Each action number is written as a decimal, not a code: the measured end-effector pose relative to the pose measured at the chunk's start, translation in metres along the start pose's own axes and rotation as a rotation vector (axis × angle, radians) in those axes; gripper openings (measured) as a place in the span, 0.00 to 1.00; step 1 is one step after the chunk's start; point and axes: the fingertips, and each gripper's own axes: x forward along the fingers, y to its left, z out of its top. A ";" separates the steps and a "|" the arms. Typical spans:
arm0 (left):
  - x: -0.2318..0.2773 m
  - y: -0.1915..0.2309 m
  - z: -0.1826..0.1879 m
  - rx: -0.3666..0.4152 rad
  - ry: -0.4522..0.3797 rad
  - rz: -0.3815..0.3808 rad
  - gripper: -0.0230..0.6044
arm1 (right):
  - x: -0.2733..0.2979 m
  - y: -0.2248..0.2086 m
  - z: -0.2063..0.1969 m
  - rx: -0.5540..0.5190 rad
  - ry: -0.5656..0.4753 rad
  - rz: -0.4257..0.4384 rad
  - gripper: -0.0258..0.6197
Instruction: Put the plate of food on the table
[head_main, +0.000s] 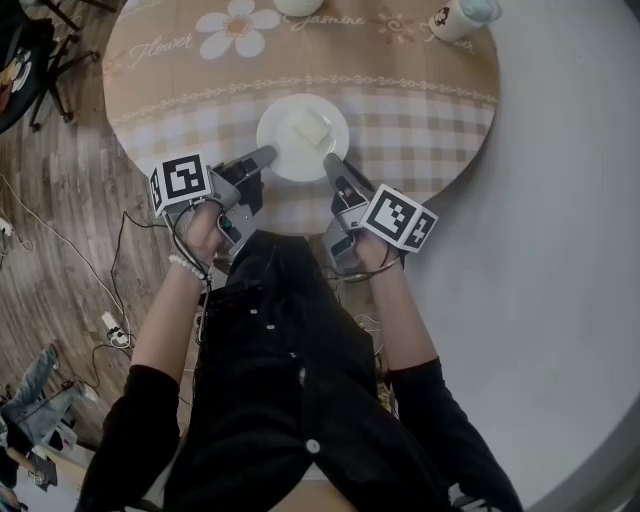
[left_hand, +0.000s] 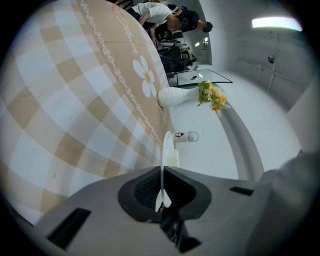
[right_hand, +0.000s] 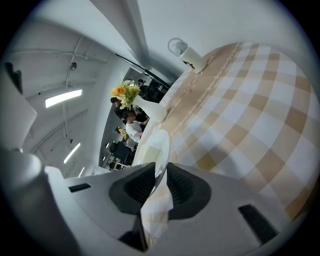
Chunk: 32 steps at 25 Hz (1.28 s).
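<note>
white vase (left_hand: 175, 96) of yellow flowers (left_hand: 212, 95), a mug (left_hand: 182, 136) (logo on its side), wood floor (head_main: 60, 170).

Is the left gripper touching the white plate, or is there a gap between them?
Touching. The left gripper view shows the plate edge-on, with its rim pinched between the shut jaws of the left gripper.

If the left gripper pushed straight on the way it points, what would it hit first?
The white plate, already clamped in its jaws; beyond the rim, probably the pale food piece on it.
</note>
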 end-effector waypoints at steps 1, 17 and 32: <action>0.002 0.004 0.001 -0.003 -0.001 0.007 0.05 | 0.003 -0.004 -0.001 0.004 0.008 -0.005 0.13; 0.018 0.049 0.004 -0.042 0.019 0.085 0.05 | 0.026 -0.045 -0.020 0.051 0.091 -0.095 0.13; 0.020 0.063 0.012 -0.058 -0.029 0.113 0.05 | 0.038 -0.045 -0.026 -0.039 0.191 -0.123 0.24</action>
